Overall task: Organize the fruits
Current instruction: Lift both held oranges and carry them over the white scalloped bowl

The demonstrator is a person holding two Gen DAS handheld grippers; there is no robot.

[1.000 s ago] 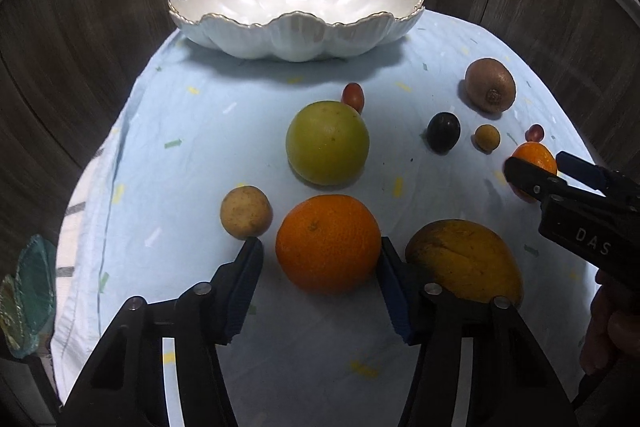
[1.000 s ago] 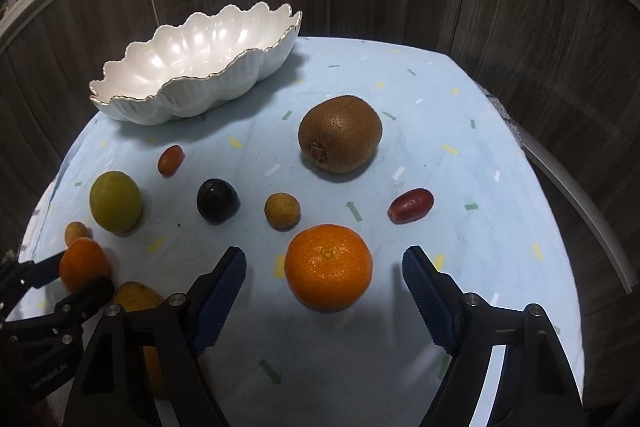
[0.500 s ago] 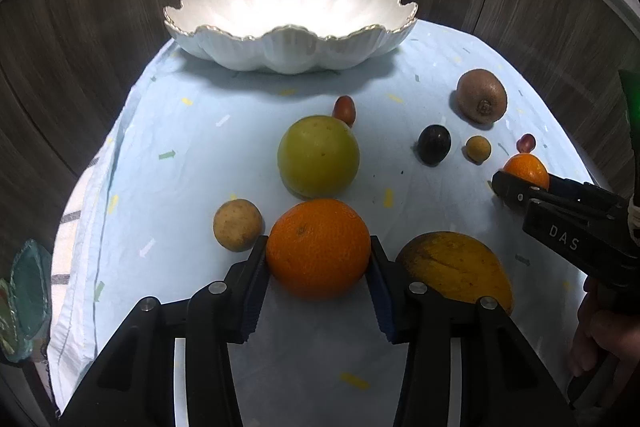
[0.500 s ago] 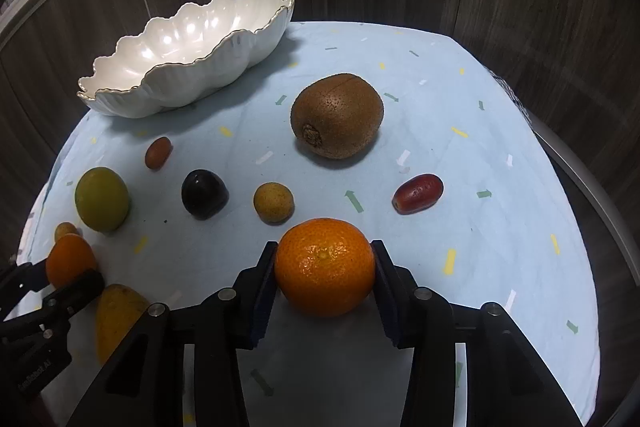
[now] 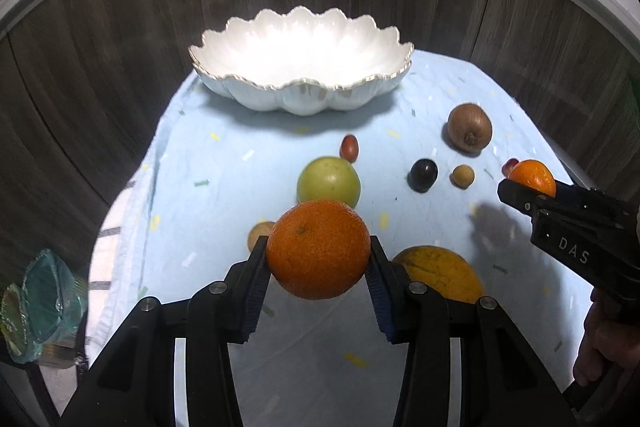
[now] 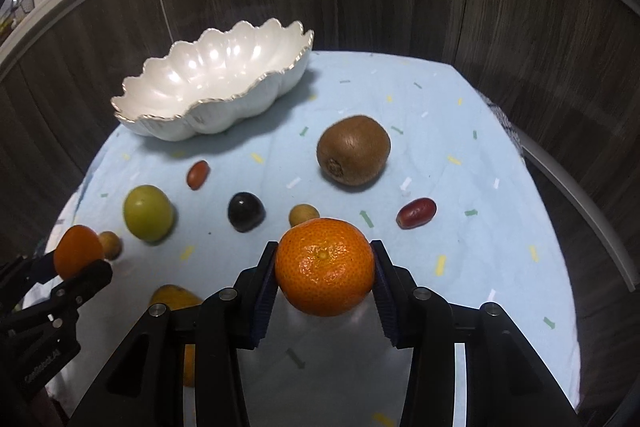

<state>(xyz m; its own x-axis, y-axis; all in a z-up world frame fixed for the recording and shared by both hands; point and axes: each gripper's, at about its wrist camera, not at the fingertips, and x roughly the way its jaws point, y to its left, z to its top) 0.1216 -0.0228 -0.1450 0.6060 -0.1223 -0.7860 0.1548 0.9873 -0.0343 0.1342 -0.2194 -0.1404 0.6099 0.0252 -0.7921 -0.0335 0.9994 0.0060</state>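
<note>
So from the left gripper's camera: the left gripper [image 5: 318, 269] has a big orange [image 5: 318, 249] clamped right between its two blue pads, one pad pressed on each side, and the fruit looks lifted clear of the light blue tablecloth [image 5: 224, 187]. Just behind the orange sits a green apple [image 5: 328, 181], with a small tan fruit [image 5: 258, 235] peeking out at the left and a yellow mango [image 5: 440, 273] lying just to the right of the fingers. Further back is the scalloped white bowl [image 5: 300, 95], nothing in it. Off to the right you can see the right gripper [image 5: 528, 187] gripping its own tangerine [image 5: 534, 177], with a hand [image 5: 600, 351] underneath.

Right gripper's camera, same deal: a tangerine [image 6: 325, 266] is squeezed between the pads of the right gripper [image 6: 325, 281], up off the cloth. Beyond it lie a small tan fruit [image 6: 304, 215], a dark plum [image 6: 246, 211], a red date [image 6: 416, 213] and a kiwi [image 6: 353, 149]. The bowl [image 6: 208, 115] is back left. At the far left the left gripper [image 6: 76, 263] shows with the orange [image 6: 78, 251] pinched in its tips.
</note>
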